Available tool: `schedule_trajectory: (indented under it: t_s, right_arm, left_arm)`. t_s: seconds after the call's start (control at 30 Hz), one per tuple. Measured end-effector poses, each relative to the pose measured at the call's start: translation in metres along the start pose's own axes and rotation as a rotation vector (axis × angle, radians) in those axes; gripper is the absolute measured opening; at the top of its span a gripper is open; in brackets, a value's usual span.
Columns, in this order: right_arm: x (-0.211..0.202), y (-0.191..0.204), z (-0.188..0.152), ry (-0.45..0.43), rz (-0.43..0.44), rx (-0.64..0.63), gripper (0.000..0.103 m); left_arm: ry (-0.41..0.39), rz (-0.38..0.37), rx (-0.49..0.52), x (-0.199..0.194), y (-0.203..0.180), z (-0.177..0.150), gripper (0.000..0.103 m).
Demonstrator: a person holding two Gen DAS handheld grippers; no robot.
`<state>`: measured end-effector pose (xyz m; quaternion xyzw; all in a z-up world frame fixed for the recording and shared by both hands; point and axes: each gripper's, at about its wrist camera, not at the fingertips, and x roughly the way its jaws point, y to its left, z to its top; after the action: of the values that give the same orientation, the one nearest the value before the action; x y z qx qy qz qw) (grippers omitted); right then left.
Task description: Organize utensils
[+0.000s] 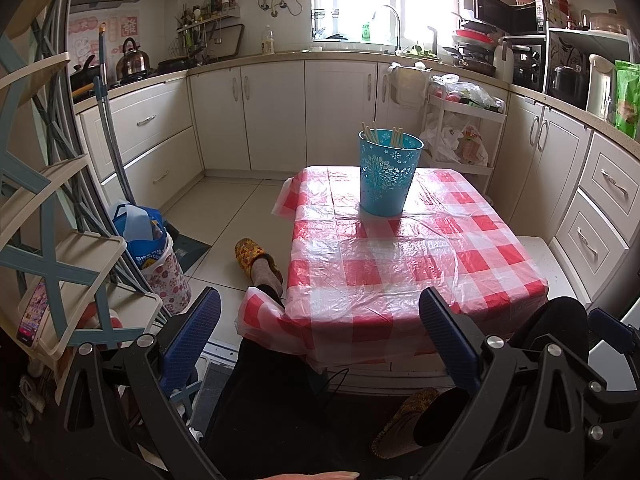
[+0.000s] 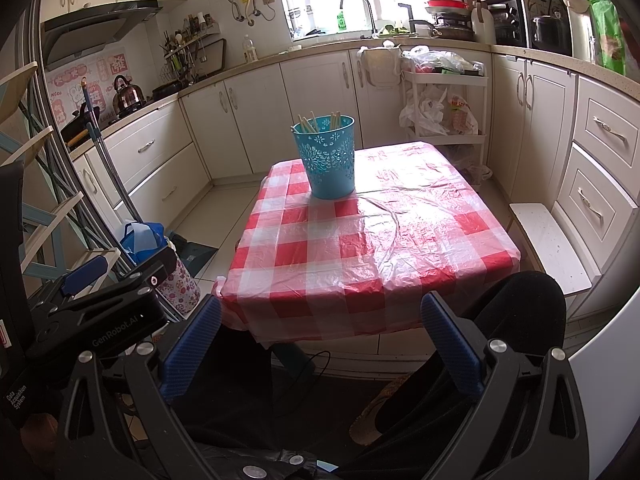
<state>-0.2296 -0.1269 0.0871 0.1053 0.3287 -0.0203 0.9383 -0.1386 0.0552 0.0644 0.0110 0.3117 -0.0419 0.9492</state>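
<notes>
Left wrist view: left claw [image 1: 320, 344] wide, empty, short of surface [image 1: 400, 264]. Blue bucket [image 1: 389, 172] upright at far end, chopsticks [image 1: 384, 134] inside. Risk: tall light bucket tips if nudged on slippery plastic cloth.

Right wrist view: right claw [image 2: 320, 340] wide, empty. Bucket [image 2: 328, 158] far-left on surface [image 2: 380, 248]; chopsticks [image 2: 320, 120] upright inside.

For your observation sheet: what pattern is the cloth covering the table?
Red and white checks on the tablecloth, clearest in the right wrist view.
</notes>
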Motion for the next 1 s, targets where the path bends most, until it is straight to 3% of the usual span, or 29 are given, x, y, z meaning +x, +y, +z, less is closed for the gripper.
schedule_trajectory:
  t_s: [0.73, 0.87, 1.0]
  right_arm:
    - [0.0, 0.0, 0.002, 0.003, 0.0, 0.0, 0.096]
    - [-0.001, 0.0, 0.001, 0.004, 0.001, 0.001, 0.096]
    - [0.0, 0.0, 0.002, 0.003, 0.0, 0.001, 0.096]
  left_arm:
    - [0.011, -0.001, -0.005, 0.001, 0.004, -0.007, 0.095]
    - [-0.063, 0.015, -0.015, -0.009, 0.009, -0.013, 0.095]
    - [-0.05, 0.035, 0.007, -0.009, 0.007, -0.017, 0.095]
